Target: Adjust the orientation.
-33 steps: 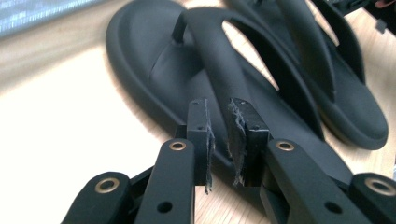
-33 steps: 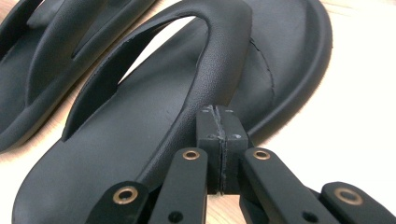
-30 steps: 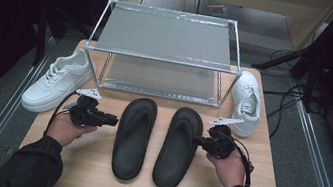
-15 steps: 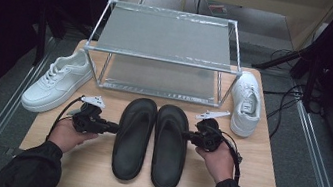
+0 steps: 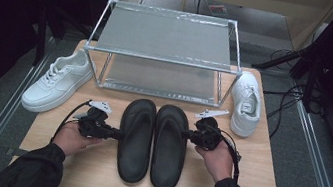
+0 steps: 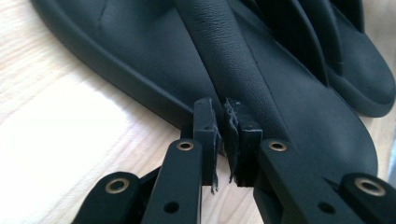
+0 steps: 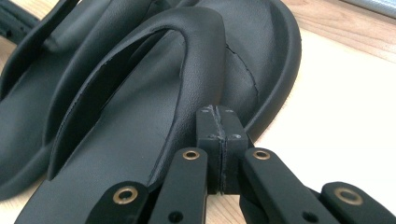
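Note:
Two black flip-flops lie side by side on the wooden table, the left sandal (image 5: 136, 139) touching the right sandal (image 5: 169, 147). My left gripper (image 5: 115, 134) lies level at the left sandal's outer edge. In the left gripper view its jaws (image 6: 223, 116) have just been closing; a thin slit remains with nothing in it, tips at the left sandal (image 6: 140, 60) where the strap meets the sole. My right gripper (image 5: 185, 135) lies level at the right sandal's outer edge. In the right gripper view its pads (image 7: 218, 121) are pressed together, empty, against the right sandal (image 7: 130, 140) beside its strap.
A metal two-shelf rack (image 5: 165, 37) stands at the back of the table (image 5: 241, 186). One white sneaker (image 5: 57, 81) sits left of the rack and another white sneaker (image 5: 246, 101) right of it. Dark floor and cables surround the table.
The right sandal, tilted and apart a second ago, now lies straight against the left one. Both hands have come inward to the sandals' outer edges.

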